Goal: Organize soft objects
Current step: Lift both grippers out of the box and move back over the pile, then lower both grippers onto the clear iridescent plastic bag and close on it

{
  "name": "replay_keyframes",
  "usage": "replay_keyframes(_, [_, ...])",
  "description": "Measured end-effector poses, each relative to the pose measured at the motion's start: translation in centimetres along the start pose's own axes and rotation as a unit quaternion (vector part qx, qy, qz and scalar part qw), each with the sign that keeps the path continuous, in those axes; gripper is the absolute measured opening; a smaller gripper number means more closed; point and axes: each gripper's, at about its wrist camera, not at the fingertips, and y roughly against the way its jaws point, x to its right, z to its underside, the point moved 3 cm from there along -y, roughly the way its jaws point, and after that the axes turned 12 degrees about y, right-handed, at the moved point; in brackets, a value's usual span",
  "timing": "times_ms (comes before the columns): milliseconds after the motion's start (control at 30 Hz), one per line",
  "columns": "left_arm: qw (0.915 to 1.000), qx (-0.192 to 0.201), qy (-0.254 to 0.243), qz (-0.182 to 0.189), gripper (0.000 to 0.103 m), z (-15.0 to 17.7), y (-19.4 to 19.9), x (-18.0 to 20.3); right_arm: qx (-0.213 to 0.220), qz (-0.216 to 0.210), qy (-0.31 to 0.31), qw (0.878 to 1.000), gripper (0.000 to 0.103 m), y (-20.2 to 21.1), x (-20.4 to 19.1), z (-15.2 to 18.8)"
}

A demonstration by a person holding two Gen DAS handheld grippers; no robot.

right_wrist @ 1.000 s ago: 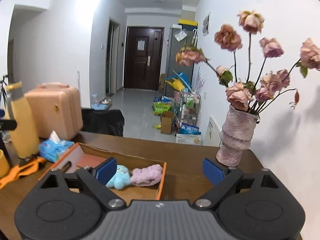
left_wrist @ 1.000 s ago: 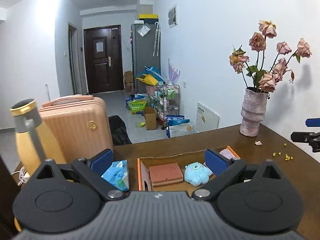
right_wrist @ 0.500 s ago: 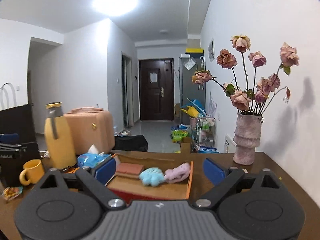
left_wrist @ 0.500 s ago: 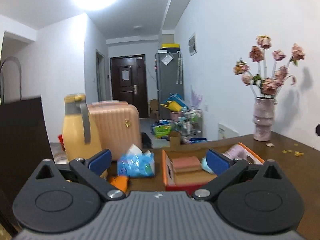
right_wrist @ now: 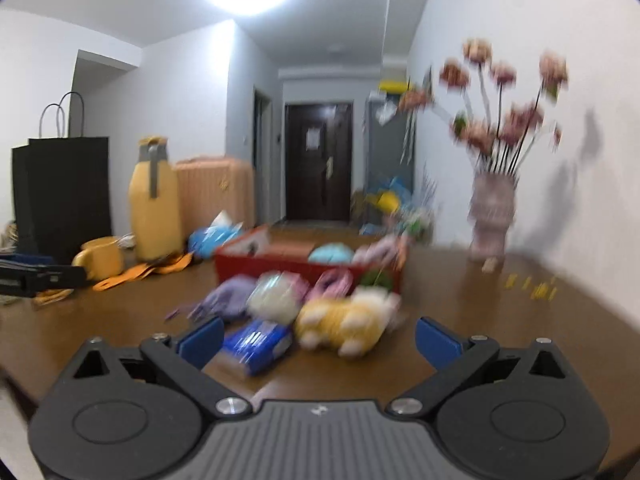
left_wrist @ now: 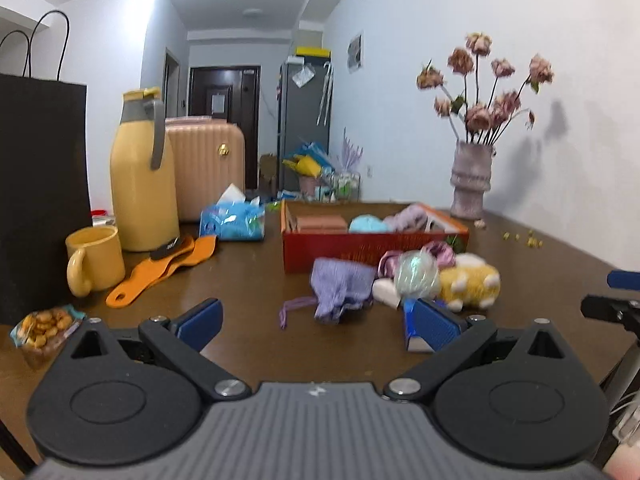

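left gripper [left_wrist: 316, 322]: black linkage arms, blue ribbed pads, silver pivot screws, grey ribbed body | right gripper [right_wrist: 318, 340]: same build, small white logo

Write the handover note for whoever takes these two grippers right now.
Left gripper: open, empty.
Right gripper: open, empty, jaws just widened.
Red box already holds a brick-coloured sponge, a blue plush and a lilac cloth.
Loose on the table before the box: purple pouch, iridescent ball, yellow plush, blue packet, pink item.
Left: box these.
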Motion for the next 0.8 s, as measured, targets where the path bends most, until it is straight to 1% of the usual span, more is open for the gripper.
replay_keyframes(67, [0.9999, -0.007, 0.008, 0.001, 0.103, 0.1, -0.4, -0.3, -0.008, 0.003, 0.01, 1.0, 0.102, -0.3, -0.2, 0.3])
replay_keyframes(167, [0.9998, -0.013, 0.013, 0.001, 0.103, 0.0, -1.0, -0.7, -0.014, 0.027, 0.02, 0.999, 0.102, -1.0, 0.1, 0.2])
replay_keyframes(267, [0.9997, -0.018, 0.015, -0.002, 0.103, -0.2, -2.0, -0.8, -0.018, 0.022, 0.008, 1.0, 0.102, -2.0, 0.9, -0.1])
replay_keyframes(367, [0.9992, -0.034, 0.017, -0.007, 0.103, 0.2, -3.4, -0.9, -0.026, 0.017, 0.004, 1.0, 0.102, -3.3, 0.9, 0.1])
replay_keyframes(500, [0.998, -0.059, 0.022, -0.006, 0.103, 0.3, -5.9, -0.7, -0.043, 0.005, 0.008, 0.999, 0.099, -5.6, 0.7, 0.1])
replay_keyframes(533, [0.9975, -0.066, 0.024, -0.002, 0.103, 0.3, -6.6, -0.4, -0.046, 0.002, 0.01, 0.999, 0.097, -6.1, 0.6, -0.1])
replay_keyframes(600, [0.9968, -0.076, 0.024, 0.004, 0.103, 0.4, -8.2, 0.4, -0.049, -0.011, 0.01, 0.999, 0.087, -7.4, 0.7, -0.4])
replay_keyframes(633, [0.9965, -0.08, 0.022, 0.011, 0.101, 0.4, -9.0, 0.9, -0.05, -0.016, 0.007, 0.999, 0.085, -8.0, 0.7, -0.6])
replay_keyframes(667, [0.9962, -0.083, 0.02, 0.019, 0.097, 0.3, -9.8, 1.4, -0.051, -0.02, 0.002, 0.999, 0.081, -8.6, 0.9, -0.8])
replay_keyframes(700, [0.9959, -0.085, 0.018, 0.028, 0.094, 0.2, -10.6, 2.1, -0.05, -0.025, -0.003, 0.998, 0.08, -9.3, 1.0, -1.0])
replay_keyframes(733, [0.9955, -0.085, 0.016, 0.039, 0.088, 0.1, -11.4, 2.7, -0.05, -0.03, -0.007, 0.998, 0.078, -9.9, 1.2, -1.2])
replay_keyframes(767, [0.9952, -0.085, 0.014, 0.047, 0.082, -0.1, -12.1, 3.3, -0.051, -0.035, -0.011, 0.998, 0.073, -10.7, 1.4, -1.4])
replay_keyframes(800, [0.9949, -0.084, 0.015, 0.054, 0.079, -0.3, -13.1, 3.8, -0.052, -0.041, -0.016, 0.998, 0.067, -11.5, 1.6, -1.7])
